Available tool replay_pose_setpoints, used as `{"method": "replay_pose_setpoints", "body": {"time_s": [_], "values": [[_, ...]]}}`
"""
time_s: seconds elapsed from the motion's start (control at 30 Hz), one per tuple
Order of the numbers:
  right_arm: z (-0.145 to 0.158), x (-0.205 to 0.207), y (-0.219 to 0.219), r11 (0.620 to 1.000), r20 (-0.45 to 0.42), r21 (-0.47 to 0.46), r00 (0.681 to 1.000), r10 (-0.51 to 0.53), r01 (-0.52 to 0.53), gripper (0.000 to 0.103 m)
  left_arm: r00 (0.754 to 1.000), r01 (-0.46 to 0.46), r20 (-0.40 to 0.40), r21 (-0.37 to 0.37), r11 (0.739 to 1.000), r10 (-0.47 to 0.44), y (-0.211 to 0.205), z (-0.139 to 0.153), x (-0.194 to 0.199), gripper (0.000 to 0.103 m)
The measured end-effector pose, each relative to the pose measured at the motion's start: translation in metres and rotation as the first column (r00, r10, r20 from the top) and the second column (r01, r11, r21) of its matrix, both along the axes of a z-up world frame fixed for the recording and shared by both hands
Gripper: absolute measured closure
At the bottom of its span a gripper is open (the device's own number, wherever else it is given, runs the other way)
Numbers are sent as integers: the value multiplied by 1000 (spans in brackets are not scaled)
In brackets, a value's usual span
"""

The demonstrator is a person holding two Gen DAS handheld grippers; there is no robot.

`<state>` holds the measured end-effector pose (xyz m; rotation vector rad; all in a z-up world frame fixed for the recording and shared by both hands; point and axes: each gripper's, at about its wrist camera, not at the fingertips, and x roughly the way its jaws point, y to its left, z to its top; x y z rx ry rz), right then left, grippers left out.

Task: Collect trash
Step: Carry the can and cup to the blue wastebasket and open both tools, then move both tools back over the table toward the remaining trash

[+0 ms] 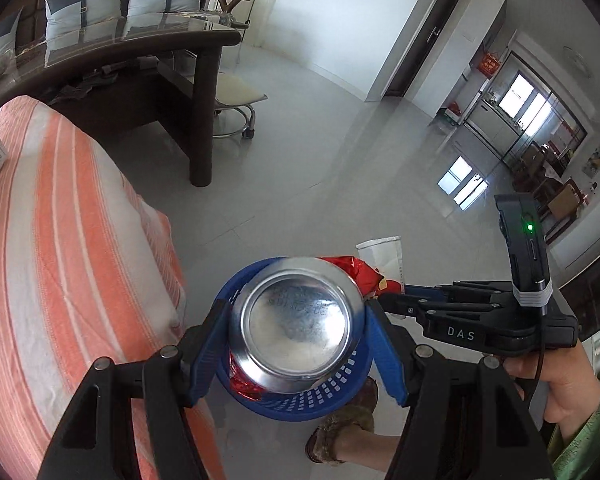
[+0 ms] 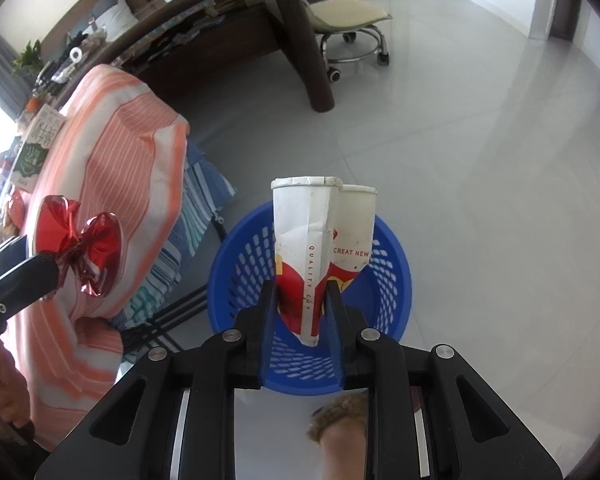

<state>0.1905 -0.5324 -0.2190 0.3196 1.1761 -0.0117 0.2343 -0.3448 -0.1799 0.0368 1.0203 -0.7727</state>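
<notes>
On the left, the left gripper (image 1: 296, 332) has its blue fingers (image 1: 204, 344) closed against the sides of a can (image 1: 296, 328), held with its shiny concave bottom towards the camera. A crumpled red foil wrapper (image 2: 78, 246) bunches out around it, apparently caught in the same grip. The can looks light and stiff but easily dented, and its smooth wall could slip; across the middle of the body, as it is held here, seems the safest place. The foil is soft, featherweight and springy.

Both hang over the blue basket (image 2: 396, 280), a perforated plastic bin on the pale tiled floor, just beside the orange-striped cloth (image 1: 60, 240).

To the right, the right gripper (image 2: 302, 312) pinches a flattened paper cup (image 2: 308, 248) near its base, jaws nearly together. The cup is white with red print, creased down its length, rim uppermost. It looks light and limp, so it probably folds further under pressure. It also sits above the basket, ready, I would judge, for dropping in.
</notes>
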Motion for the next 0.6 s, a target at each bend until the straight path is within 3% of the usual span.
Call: {"method": "replay_pose_setpoints", "body": {"time_s": [0.13,0.2,0.23,0.33,0.6], "values": [[-5,1,-9,1000,-3,15,1000,-14,14,79,999,18,44,38,999,-19,-15,-5,-2,35],[-7,2,-9,1000,-3,15,1000,-14,14,77,999,44,30,7,999,-45,-21,-5,0,34],[-8,3,-9,1000,0,16,1000,-14,14,72,999,44,18,6,999,-44,-23,-7,3,27],[-14,4,-12,1000,1,18,1000,-16,16,71,999,43,14,-4,999,-43,-32,-9,8,26],[0,-8,-27,996,59,-44,995,-75,78,41,999,20,26,-38,999,-19,-20,6,2,26]]}}
